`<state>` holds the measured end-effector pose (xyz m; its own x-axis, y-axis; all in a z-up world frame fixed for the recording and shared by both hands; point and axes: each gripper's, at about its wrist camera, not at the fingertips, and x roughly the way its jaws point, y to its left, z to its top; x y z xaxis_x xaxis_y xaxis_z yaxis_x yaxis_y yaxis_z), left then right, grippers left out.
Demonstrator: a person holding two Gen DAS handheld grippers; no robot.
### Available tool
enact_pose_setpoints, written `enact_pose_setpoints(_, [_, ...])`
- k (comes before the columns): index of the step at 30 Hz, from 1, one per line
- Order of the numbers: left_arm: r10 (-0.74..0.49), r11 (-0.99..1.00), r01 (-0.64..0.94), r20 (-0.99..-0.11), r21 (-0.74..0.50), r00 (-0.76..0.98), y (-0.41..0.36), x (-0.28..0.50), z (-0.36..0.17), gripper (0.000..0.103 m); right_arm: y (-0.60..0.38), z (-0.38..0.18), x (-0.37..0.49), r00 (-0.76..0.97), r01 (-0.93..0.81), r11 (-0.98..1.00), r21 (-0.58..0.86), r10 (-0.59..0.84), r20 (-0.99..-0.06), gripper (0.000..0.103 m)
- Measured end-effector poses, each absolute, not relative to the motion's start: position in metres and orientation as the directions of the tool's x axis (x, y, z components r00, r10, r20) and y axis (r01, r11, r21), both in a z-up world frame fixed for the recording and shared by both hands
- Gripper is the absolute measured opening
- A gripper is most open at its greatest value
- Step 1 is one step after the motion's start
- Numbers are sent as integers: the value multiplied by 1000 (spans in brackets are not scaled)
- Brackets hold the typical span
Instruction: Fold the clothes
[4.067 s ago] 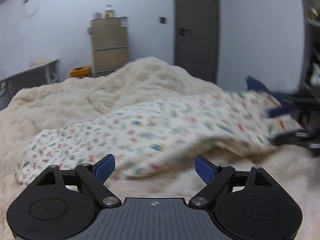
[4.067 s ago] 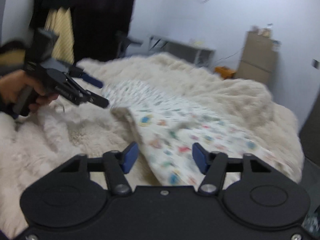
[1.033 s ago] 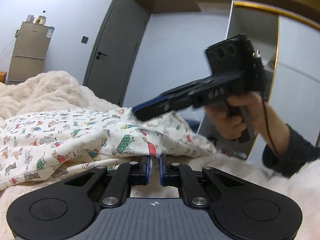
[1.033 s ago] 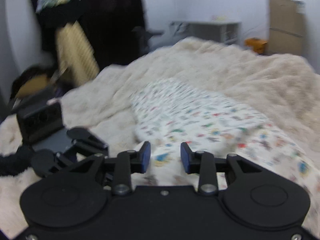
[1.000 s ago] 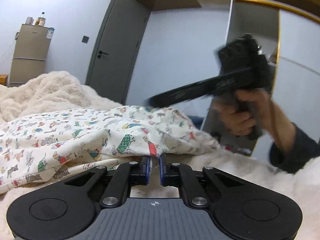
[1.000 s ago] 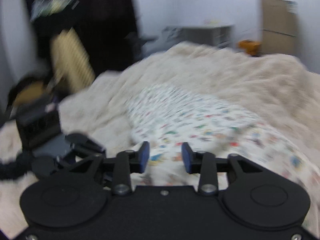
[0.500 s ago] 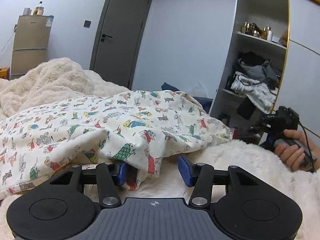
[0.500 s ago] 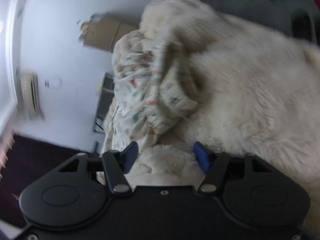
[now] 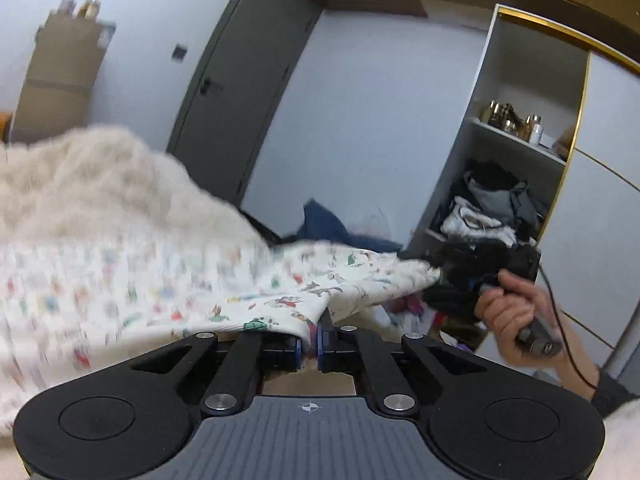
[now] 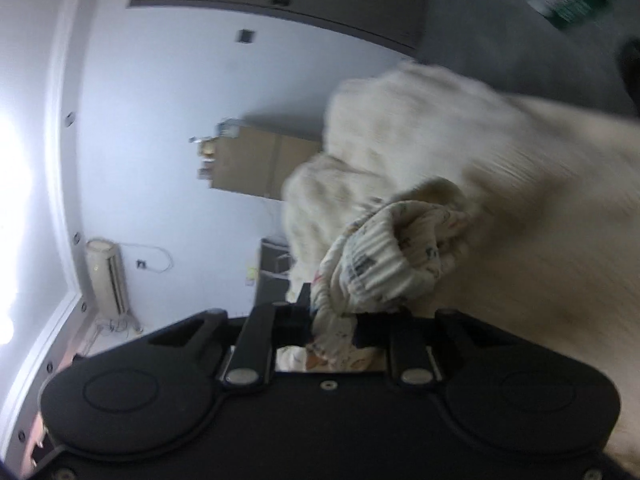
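Behind the bed stood a grey door (image 9: 236, 76) in a pale wall, a tan cabinet (image 9: 60, 68) off to the left, and an open wardrobe shelf (image 9: 500, 204) stuffed with dark and white clothes on the right. Over the bed lay a fluffy cream blanket (image 9: 88, 176), and across it stretched the printed garment (image 9: 168, 280), white with small coloured figures.

At the bottom of the left wrist view, the left claw (image 9: 308, 344) had just closed, and its blue pads were pressed together on a fold of the garment's near edge. From there the cloth ran to the right, off the blanket, to the right claw (image 9: 444, 276), which was gripped in the person's right hand (image 9: 508, 308) in front of the wardrobe.

From the right wrist view, rolled hard onto its side, the room stood sideways, with the blanket filling the right half. The right claw (image 10: 332, 328) had also just been closing, and a bunched, ribbed band of the garment (image 10: 384, 264) sat between its fingers; it seemed to be pinched there, though blur hid the pads themselves.
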<state>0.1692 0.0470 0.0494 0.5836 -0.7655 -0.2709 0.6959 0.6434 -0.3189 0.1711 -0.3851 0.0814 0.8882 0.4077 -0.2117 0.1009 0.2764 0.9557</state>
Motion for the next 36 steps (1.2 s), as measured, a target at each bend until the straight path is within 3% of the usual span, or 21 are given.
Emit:
enact_pose_setpoints(4, [-752, 659, 698, -227, -282, 618, 37, 141, 75, 3, -389, 129, 183, 898, -42, 342, 939, 425, -114, 16])
enact_pose_setpoints(6, [-735, 677, 687, -292, -265, 612, 15, 115, 60, 4, -396, 135, 173, 902, -114, 379, 918, 427, -65, 16])
enact_pose_setpoints(7, [-725, 685, 682, -324, -256, 607, 4, 102, 52, 6, -406, 119, 163, 899, -85, 406, 910, 425, -106, 17])
enact_pose_setpoints(10, [-723, 667, 701, -448, -254, 526, -26, 74, 18, 23, -436, 70, 135, 879, 7, 470, 883, 418, -230, 18])
enact_pose_setpoints(11, [-727, 647, 720, -491, -252, 481, -35, 64, 3, 23, -450, 46, 132, 862, 61, 439, 896, 430, -269, 20])
enact_pose_setpoints(13, [-762, 606, 741, -480, -291, 435, -27, 59, 5, 23, -482, -15, 126, 810, 198, 377, 905, 457, -368, 26])
enact_pose_setpoints(15, [-812, 541, 765, -453, -349, 367, -15, 51, 11, 28, -502, -49, 121, 791, 261, 330, 907, 465, -397, 29])
enact_pose_setpoints(18, [-840, 496, 813, -403, -303, 363, 20, 37, 37, 47, -514, -51, 121, 797, 267, 327, 907, 455, -399, 39])
enact_pose_setpoints(20, [-815, 560, 778, -361, -285, 454, 53, 37, 51, 60, -513, -38, 119, 809, 273, 387, 881, 403, -428, 43])
enact_pose_setpoints(23, [-698, 716, 613, -314, -334, 644, 125, 53, 56, 78, -534, -15, 102, 858, 306, 426, 852, 264, -440, 43])
enact_pose_setpoints(26, [-538, 822, 400, -321, -406, 780, 195, 75, 48, 81, -543, 3, 90, 894, 277, 396, 875, 228, -386, 45])
enact_pose_setpoints(29, [-344, 802, 47, -397, -595, 851, 300, 109, 2, 82, -541, 16, 81, 905, 232, 394, 889, 249, -346, 47])
enact_pose_setpoints(33, [-345, 633, -178, -481, -753, 806, 364, 132, -78, 82, -523, 24, 89, 887, 166, 393, 904, 341, -311, 48])
enact_pose_setpoints(36, [-421, 452, -257, -459, -854, 783, 377, 146, -138, 81, -500, 30, 96, 858, 130, 428, 894, 403, -318, 48])
